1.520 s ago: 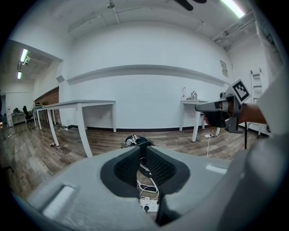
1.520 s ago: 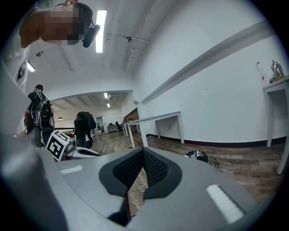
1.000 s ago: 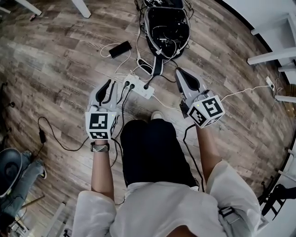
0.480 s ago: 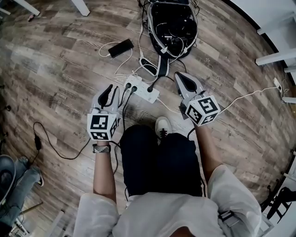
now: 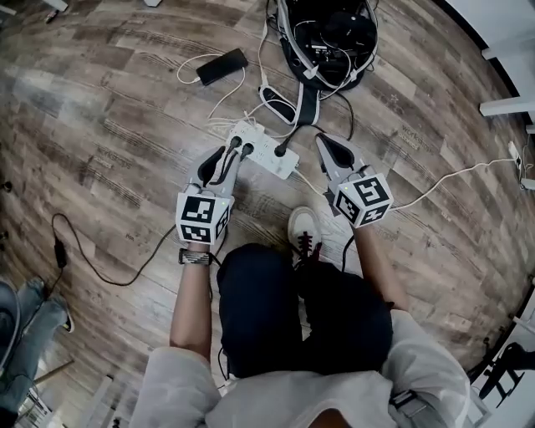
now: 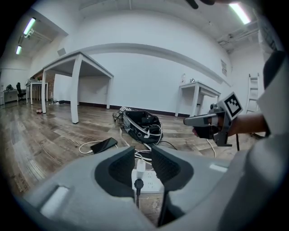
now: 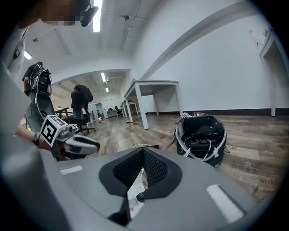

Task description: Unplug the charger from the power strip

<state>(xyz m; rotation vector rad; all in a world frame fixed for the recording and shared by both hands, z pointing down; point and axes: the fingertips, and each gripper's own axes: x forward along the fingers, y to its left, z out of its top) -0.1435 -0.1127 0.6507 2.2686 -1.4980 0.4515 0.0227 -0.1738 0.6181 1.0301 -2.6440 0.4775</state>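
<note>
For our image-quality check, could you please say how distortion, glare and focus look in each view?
Head view: fisheye bends floor planks, power strip sharp; left gripper view: ceiling light glares, corners dark; right gripper view: corners dark, black bag clear.

Your left forearm (image 5: pixel 191 292) and right forearm (image 5: pixel 374 266) reach forward, side by side. Your left gripper (image 5: pixel 227 155) (image 6: pixel 143 158) points far and slightly down; its jaws have just been opening and stand apart, pressing on nothing. Your right gripper (image 5: pixel 323 142) (image 7: pixel 142 151), well apart at the right, has its jaw tips together.
</note>
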